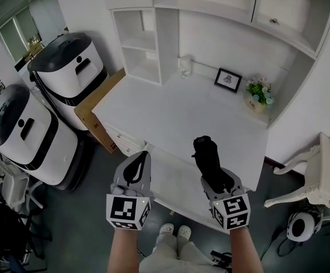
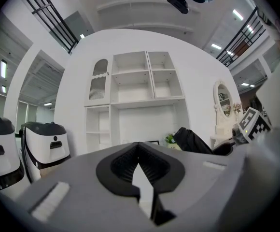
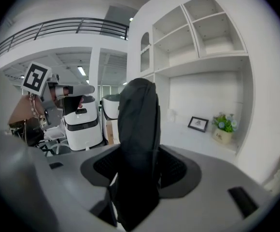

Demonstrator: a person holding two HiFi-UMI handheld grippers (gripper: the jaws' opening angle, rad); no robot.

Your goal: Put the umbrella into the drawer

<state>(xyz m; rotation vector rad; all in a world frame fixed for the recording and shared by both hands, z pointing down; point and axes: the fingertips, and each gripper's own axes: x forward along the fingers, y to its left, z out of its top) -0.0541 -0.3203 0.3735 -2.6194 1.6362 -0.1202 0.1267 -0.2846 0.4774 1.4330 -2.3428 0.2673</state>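
Note:
A black folded umbrella (image 1: 206,152) stands between the jaws of my right gripper (image 1: 217,178), which is shut on it above the front edge of the white desk (image 1: 170,110). In the right gripper view the umbrella (image 3: 139,115) rises from the right gripper (image 3: 139,151) and hides the gap between the pads. My left gripper (image 1: 143,154) hovers to its left at the desk's front edge, shut with nothing in it; its tips meet in the left gripper (image 2: 139,144) view, where the umbrella (image 2: 193,140) shows at the right. White drawer fronts (image 1: 122,139) sit under the desk's left front.
Two white-and-black machines (image 1: 68,67) (image 1: 23,129) and a cardboard box (image 1: 94,110) stand left of the desk. A picture frame (image 1: 228,79) and a small flower pot (image 1: 259,92) sit at the desk's back right. A white chair (image 1: 324,175) stands at the right.

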